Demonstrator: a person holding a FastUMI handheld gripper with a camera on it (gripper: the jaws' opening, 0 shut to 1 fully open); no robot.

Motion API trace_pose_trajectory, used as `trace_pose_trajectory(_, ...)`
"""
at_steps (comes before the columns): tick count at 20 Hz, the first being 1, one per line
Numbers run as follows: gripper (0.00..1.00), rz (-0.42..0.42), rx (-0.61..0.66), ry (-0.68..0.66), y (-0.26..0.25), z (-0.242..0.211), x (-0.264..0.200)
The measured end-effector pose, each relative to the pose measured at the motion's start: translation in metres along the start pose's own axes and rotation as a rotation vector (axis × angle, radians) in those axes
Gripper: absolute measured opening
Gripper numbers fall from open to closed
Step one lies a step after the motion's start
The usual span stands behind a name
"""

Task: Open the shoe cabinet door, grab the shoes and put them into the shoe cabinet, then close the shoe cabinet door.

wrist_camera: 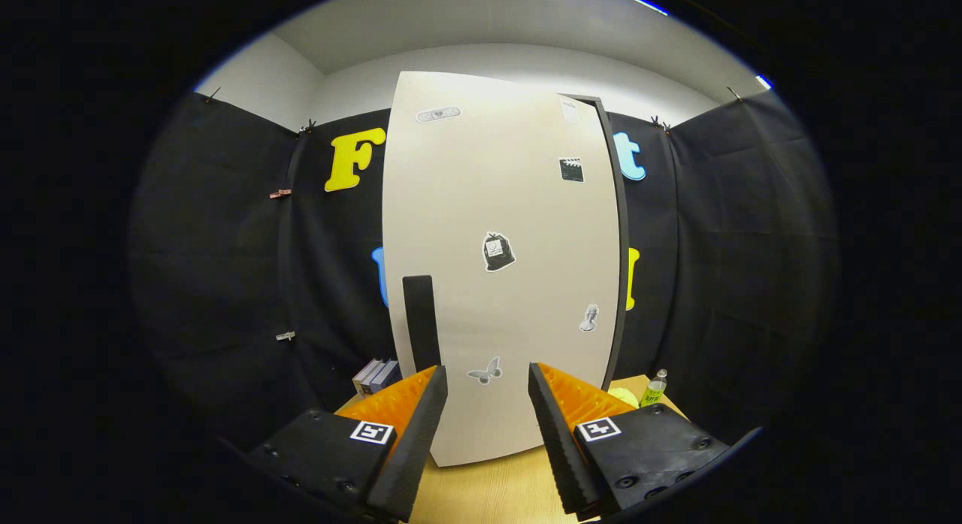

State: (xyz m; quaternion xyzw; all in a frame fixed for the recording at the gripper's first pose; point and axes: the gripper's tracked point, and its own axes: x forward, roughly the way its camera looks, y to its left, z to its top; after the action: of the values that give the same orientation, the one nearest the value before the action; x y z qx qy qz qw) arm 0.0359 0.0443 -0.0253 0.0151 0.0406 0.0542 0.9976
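Cream-white, the shoe cabinet door (500, 268) stands shut just ahead of the gripper (487, 381), a dark handle (421, 321) near its left edge. Its fingers are spread apart, gripping nothing, above a wooden table (488, 494).

Tool: hand-held two-finger gripper (487, 404) with wedge-shaped fingers and blocky bases
Finger faces: inner faces (415, 441) ribbed with fine sawtooth ridges along their whole length
Finger backs: stepped, ridged plastic tapering toward the tips
Finger spacing: wide apart, nothing between them
Bases: matte housings (316, 452) with bevelled edges, one behind each finger
Screws: round recessed screw heads (625, 482) dotted across both housings
Markings: one square black-and-white fiducial tag (372, 431) on each base
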Motion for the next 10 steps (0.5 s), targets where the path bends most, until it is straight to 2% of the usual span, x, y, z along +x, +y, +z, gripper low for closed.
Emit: trace_pose_trajectory(10,0.74,-0.014,-0.020,-0.021,0.0050,0.0036,-0.0005)
